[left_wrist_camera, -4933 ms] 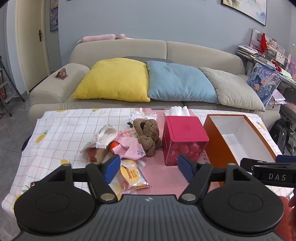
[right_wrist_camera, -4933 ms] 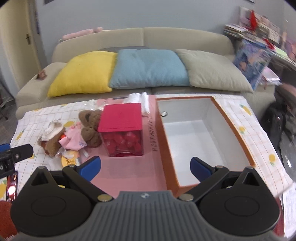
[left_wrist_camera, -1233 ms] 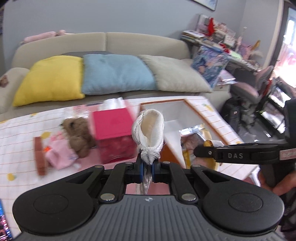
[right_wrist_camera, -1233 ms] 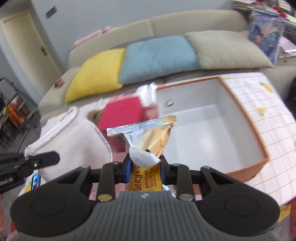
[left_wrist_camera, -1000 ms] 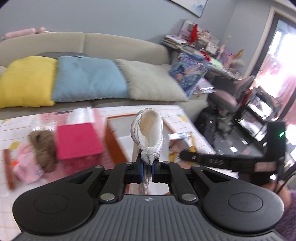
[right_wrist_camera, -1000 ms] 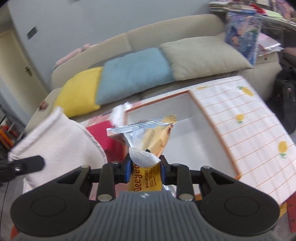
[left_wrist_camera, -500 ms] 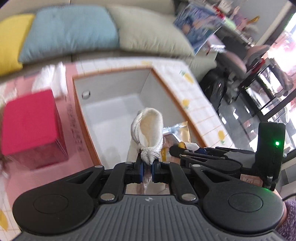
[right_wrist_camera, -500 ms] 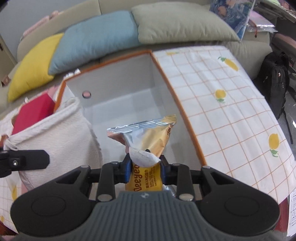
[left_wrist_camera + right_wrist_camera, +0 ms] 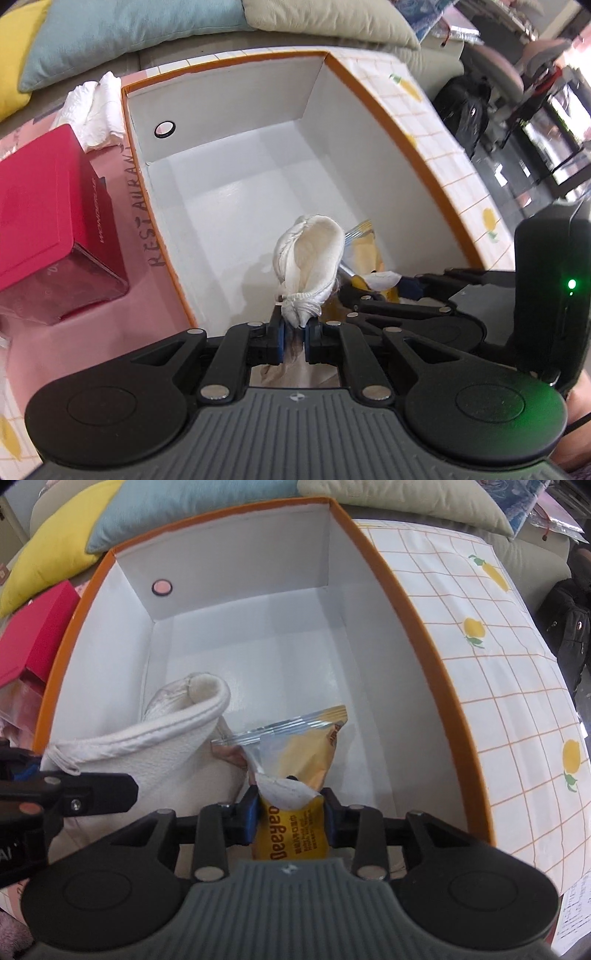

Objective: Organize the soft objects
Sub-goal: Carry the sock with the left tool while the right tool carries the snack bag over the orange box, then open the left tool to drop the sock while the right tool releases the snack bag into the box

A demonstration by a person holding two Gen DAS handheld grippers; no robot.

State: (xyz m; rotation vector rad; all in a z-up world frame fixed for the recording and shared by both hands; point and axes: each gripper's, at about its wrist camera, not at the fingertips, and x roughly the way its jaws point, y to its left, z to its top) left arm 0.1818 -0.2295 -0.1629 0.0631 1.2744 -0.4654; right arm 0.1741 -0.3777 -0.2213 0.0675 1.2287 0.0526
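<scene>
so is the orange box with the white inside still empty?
Apart from what the grippers carry, yes: the orange box shows bare white floor; the white cloth pouch and yellow snack packet hang inside, both between opening jaws.

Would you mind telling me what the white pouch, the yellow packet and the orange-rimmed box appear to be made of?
White pouch: soft woven or knitted fabric, matte; it shows a stitched hem and a gathered, bunched end. Yellow packet: likely glossy plastic-foil film, given its silvery crimped seal and shine. Orange-rimmed box: probably rigid paperboard, with flat folded white walls and a smooth, slightly reflective floor.
</scene>
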